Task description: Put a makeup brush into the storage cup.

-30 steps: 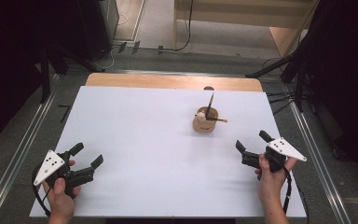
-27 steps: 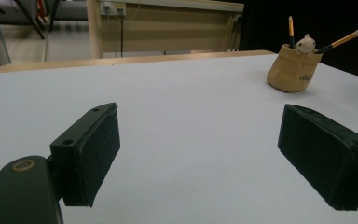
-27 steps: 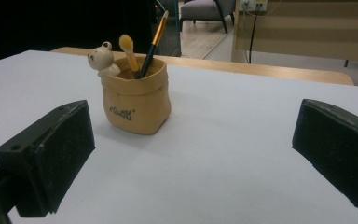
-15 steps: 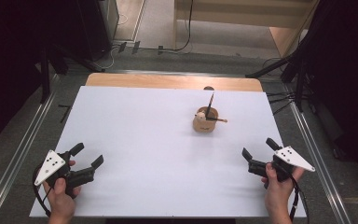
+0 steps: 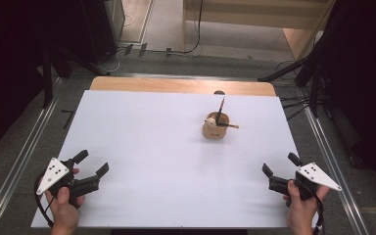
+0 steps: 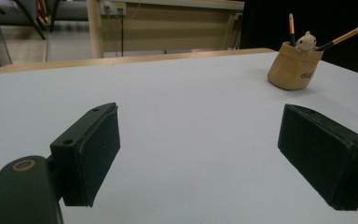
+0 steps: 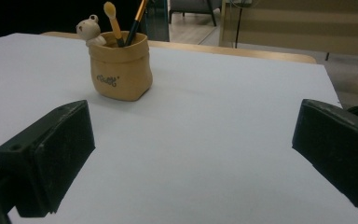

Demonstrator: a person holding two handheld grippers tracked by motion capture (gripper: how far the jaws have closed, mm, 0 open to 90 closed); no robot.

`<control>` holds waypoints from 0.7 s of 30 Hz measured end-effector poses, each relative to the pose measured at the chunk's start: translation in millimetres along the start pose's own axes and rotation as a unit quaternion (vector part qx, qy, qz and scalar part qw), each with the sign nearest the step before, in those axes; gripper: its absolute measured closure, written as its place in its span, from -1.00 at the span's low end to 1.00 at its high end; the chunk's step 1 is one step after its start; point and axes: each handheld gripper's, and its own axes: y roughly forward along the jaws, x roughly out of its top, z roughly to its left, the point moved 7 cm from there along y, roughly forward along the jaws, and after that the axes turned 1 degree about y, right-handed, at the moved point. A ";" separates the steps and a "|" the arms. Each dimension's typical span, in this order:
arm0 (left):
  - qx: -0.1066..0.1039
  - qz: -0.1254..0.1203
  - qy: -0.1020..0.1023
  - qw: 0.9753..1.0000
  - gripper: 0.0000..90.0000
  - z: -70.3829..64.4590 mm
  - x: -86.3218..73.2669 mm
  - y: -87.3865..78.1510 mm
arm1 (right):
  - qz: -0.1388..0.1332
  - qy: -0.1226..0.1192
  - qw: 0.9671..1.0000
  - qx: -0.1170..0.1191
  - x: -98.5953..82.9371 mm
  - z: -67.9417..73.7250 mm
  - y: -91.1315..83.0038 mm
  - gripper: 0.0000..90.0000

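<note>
A tan sack-shaped pen holder (image 5: 216, 128) stands right of centre on the white table (image 5: 152, 147). A small bear figure (image 7: 88, 30) sits on its rim, and two brushes (image 7: 113, 21) stick out of it. My left gripper (image 5: 91, 163) rests open at the near left corner, nothing between its jaws; the holder (image 6: 294, 67) lies far off to its upper right. At the near right edge my right gripper (image 5: 280, 164) is open and empty, with the holder (image 7: 120, 67) ahead to its left.
A wooden strip (image 5: 181, 86) borders the table's far edge. Metal rails (image 5: 24, 147) run along both sides. Dark stands and cables (image 5: 303, 73) sit on the floor beyond, and a wooden desk (image 6: 163, 25) stands behind the table.
My right gripper has drawn back toward the near right edge of the table, away from the holder. The left gripper has barely shifted.
</note>
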 end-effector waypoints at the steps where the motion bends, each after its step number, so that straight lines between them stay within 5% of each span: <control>1: 0.000 0.001 0.001 1.000 -0.71 0.0 -0.1 0.1 | 0.001 -0.003 1.000 0.000 -1.4 0.0 -2.1 -1.00; 21: 0.000 0.002 0.000 1.000 -0.71 -0.8 -0.9 1.4 | 0.020 0.002 1.000 -0.010 -16.9 -8.3 -14.9 -1.00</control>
